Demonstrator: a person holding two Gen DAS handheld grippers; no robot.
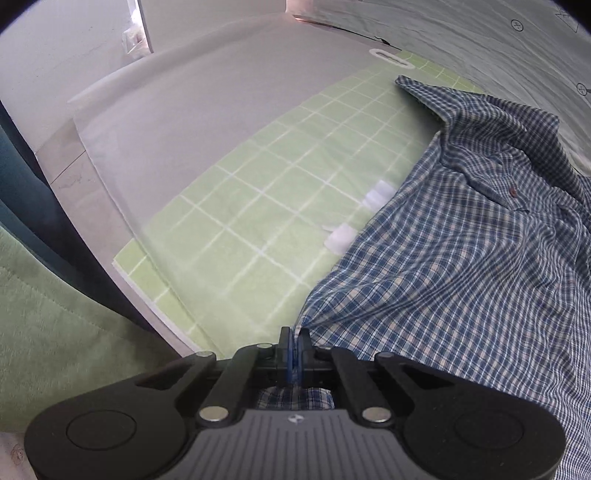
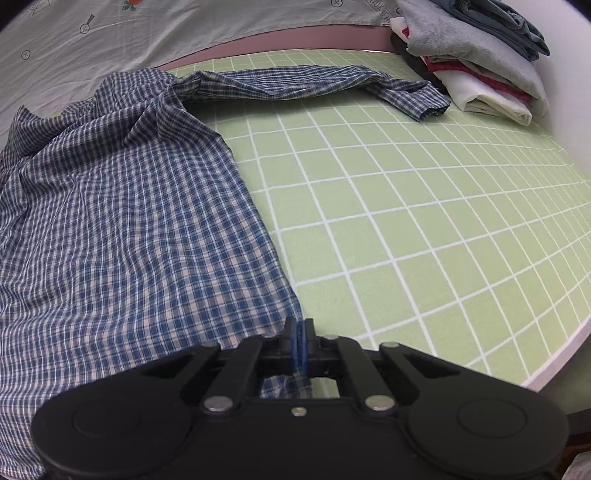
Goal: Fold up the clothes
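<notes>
Left gripper (image 1: 294,338): clamped on shirt (image 1: 461,258) hem corner
Right gripper (image 2: 299,330): clamped on opposite hem corner
Shirt: stretches away from both toward collar (image 1: 517,162)

Background: a counter (image 2: 424,206) covered by a green mat with white grid lines; behind it, a pale printed sheet (image 2: 184,29); at left, a white wall (image 1: 55,55) and green upholstery (image 1: 55,332).

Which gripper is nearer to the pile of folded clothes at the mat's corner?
Right. The right gripper holds the plaid shirt hem, with the pile of folded clothes ahead across the green mat. The left gripper holds the opposite hem corner; its view shows no pile.
</notes>
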